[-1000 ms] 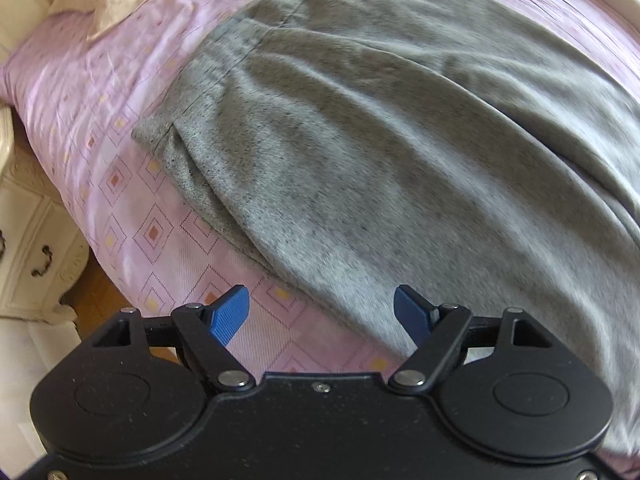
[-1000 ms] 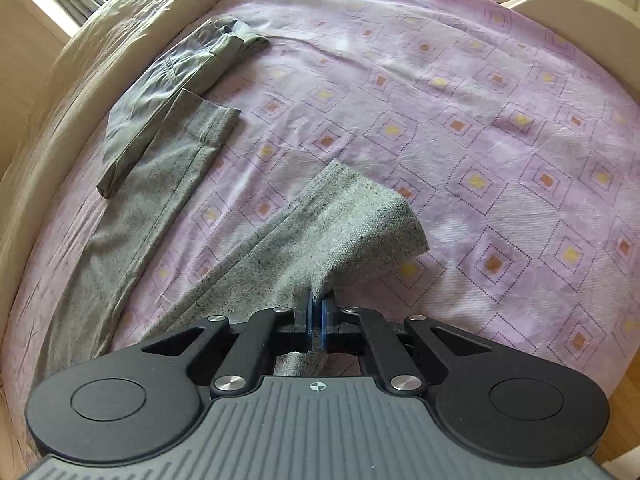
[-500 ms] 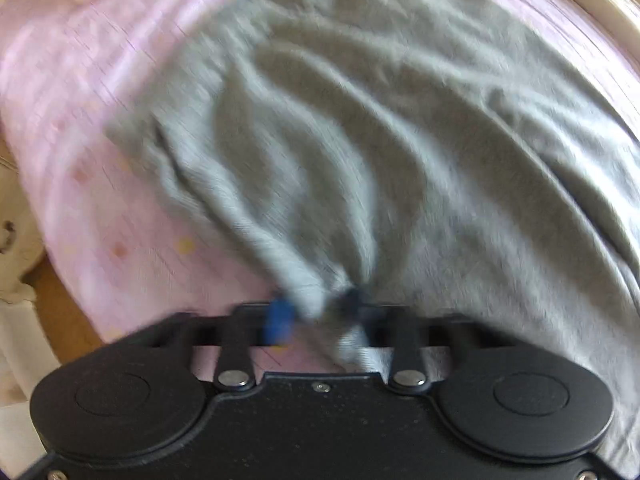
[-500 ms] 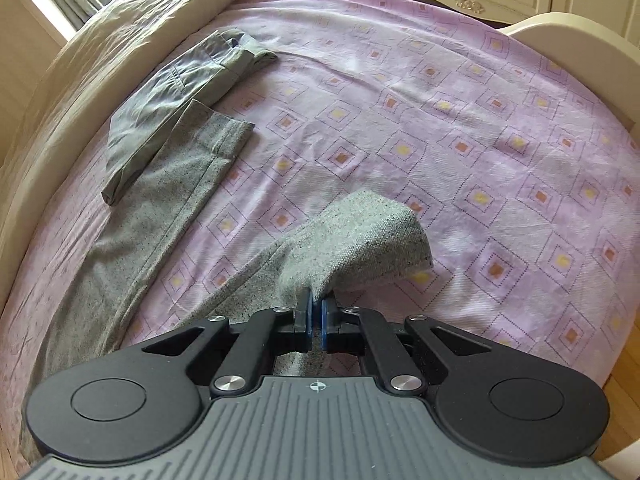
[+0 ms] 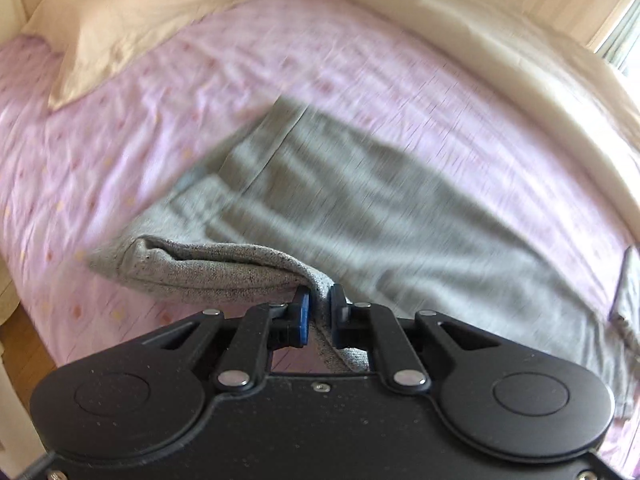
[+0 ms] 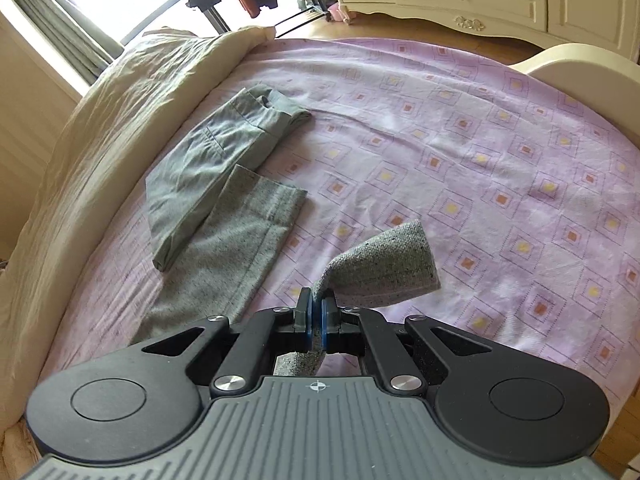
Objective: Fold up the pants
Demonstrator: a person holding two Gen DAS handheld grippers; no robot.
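- The grey pants (image 5: 400,208) lie spread across the lilac bedsheet (image 5: 120,152), waist end toward the pillow side and legs running down toward the foot of the bed; the left wrist view is smeared with blur, so finer creases there are hard to read.
- At the waist end, the near edge is bunched into a raised ridge that leads straight into the left gripper (image 5: 318,312). Its blue pads are pinched together on that fold of knit, with almost no gap left between them. I would judge it holds the waist there so the near half can be carried over the far half.
- The right gripper (image 6: 316,322) is clamped tight on the hem of one pant leg (image 6: 384,268), which stands up off the sheet like a little flag. The other pant leg (image 6: 240,240) lies flat on the bed to its left.
- Holding one end in each gripper looks deliberate: with waist and cuff both lifted, the near leg can swing across as one straight edge and land on the flat leg without twisting.
- Just beyond the flat leg's hem, and partly under it, sits a second garment (image 6: 216,152) in smoother grey-green cloth, already folded, near the cream duvet (image 6: 120,120) heaped along the far side.
- A pillow (image 5: 132,28) rests at the head, well apart from the pants.
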